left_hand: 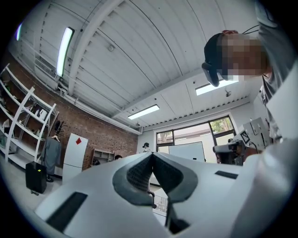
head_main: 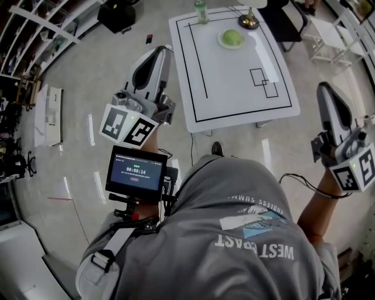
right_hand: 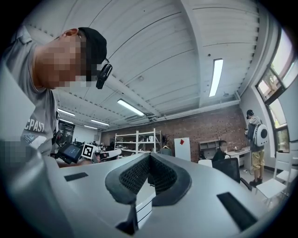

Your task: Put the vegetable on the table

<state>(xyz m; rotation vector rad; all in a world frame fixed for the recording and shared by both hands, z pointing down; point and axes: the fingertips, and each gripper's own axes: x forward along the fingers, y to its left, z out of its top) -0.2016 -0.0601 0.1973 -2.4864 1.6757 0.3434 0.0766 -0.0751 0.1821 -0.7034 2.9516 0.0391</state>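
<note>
The vegetable (head_main: 232, 38) is lying on a plate (head_main: 221, 41) at the far side of the table (head_main: 234, 88), well apart from the left gripper (head_main: 163, 51) and right gripper (head_main: 324, 88) — both closed, gripping nothing — so one should be opening wide before approaching.

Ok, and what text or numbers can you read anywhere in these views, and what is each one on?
"WEST COAST": back of the person's grey shirt, upside down in the head view.
"ENDLESS SUMM", the rest cut off by a fold: same grey shirt, smaller print.
"00:00:14": the screen by the left arm.
Other lines on the screen: too small to read.
Label on the bottle on the table: too small to read.
</note>
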